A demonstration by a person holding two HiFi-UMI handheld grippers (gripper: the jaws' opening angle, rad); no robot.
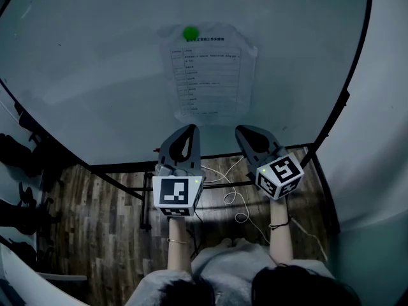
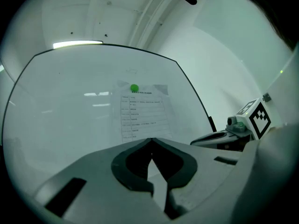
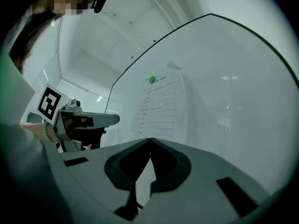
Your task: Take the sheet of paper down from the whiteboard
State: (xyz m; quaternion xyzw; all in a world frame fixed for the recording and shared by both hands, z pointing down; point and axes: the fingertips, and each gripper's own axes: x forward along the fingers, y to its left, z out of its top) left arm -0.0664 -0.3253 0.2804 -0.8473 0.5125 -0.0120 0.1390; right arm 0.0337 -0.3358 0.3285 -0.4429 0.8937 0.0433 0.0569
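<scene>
A printed sheet of paper (image 1: 209, 75) hangs on the whiteboard (image 1: 95, 62), pinned at its top by a round green magnet (image 1: 190, 33). The sheet (image 2: 142, 113) and magnet (image 2: 134, 88) show ahead in the left gripper view, and the sheet (image 3: 159, 108) with its magnet (image 3: 152, 80) in the right gripper view. My left gripper (image 1: 190, 127) is shut and empty just below the sheet's lower left corner. My right gripper (image 1: 241, 131) is shut and empty below its lower right corner. Neither touches the paper.
The whiteboard's dark frame (image 1: 331, 116) runs down the right side, with a stand and white cables (image 1: 236, 199) on the wooden floor (image 1: 108, 222) below. Dark chair bases (image 1: 25, 152) stand at the left. A white wall (image 1: 382, 139) is to the right.
</scene>
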